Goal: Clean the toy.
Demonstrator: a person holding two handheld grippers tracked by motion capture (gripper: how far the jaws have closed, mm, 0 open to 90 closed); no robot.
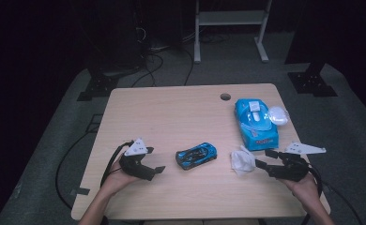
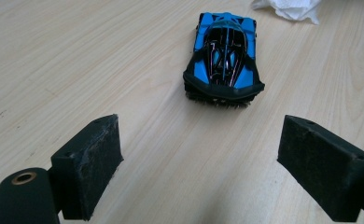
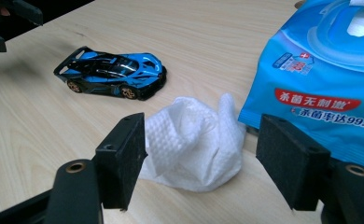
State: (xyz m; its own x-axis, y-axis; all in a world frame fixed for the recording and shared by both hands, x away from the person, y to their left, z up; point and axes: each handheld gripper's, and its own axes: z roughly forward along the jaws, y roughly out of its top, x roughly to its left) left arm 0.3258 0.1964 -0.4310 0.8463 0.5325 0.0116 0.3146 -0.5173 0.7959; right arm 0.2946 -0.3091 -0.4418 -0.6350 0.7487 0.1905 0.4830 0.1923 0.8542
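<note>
The left hand-held gripper [image 1: 158, 171] was seen with jaws apart and nothing between them, just left of the blue toy car [image 1: 196, 155] at the middle of the counter [image 1: 171, 112]. The right hand-held gripper [image 1: 262, 159], likewise open, was pictured right of the car, its jaws flanking a crumpled white wipe [image 1: 242, 160]. A blue wipes pack [image 1: 255, 123] lay beyond the wipe.

High view overhead, far; both claw views low, close, share toy car [image 2: 223, 58].
</note>
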